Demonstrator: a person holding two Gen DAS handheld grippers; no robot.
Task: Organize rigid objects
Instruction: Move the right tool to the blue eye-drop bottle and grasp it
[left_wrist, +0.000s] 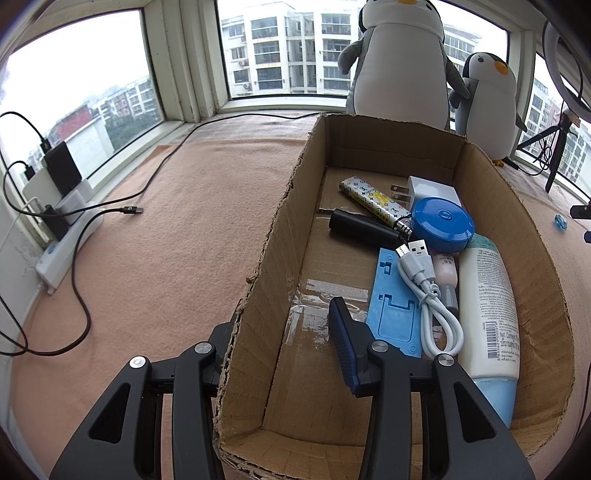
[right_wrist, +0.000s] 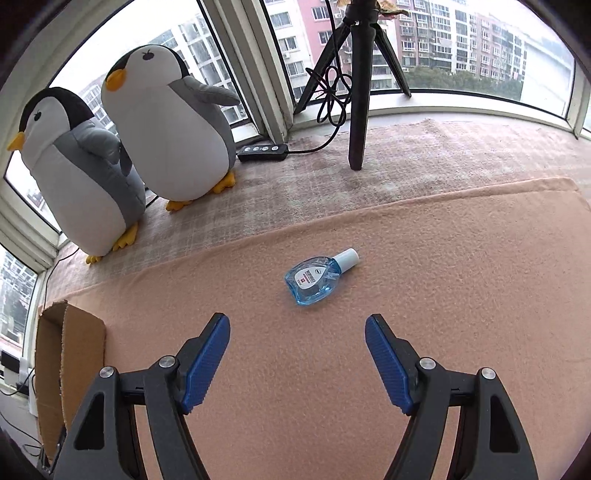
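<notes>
Two plush penguins (right_wrist: 166, 122); one cardboard box (left_wrist: 480, 177); one small blue bottle (right_wrist: 314, 280); one tripod (right_wrist: 360, 74).

Home bay window — plush penguins (right_wrist: 162, 122), apartment views.

Two plush penguins (right_wrist: 122, 155) stood side by side at the window (right_wrist: 461, 48), on a pale patterned cover (right_wrist: 424, 162) behind the peach blanket (right_wrist: 443, 295). A black tripod (right_wrist: 360, 74) stood near them, with a black button controller (right_wrist: 263, 152) on its cable between. In the left wrist view, a white power strip (left_wrist: 70, 247) lay along the sill, and a loose black cable (left_wrist: 129, 210) ended on the blanket.
</notes>
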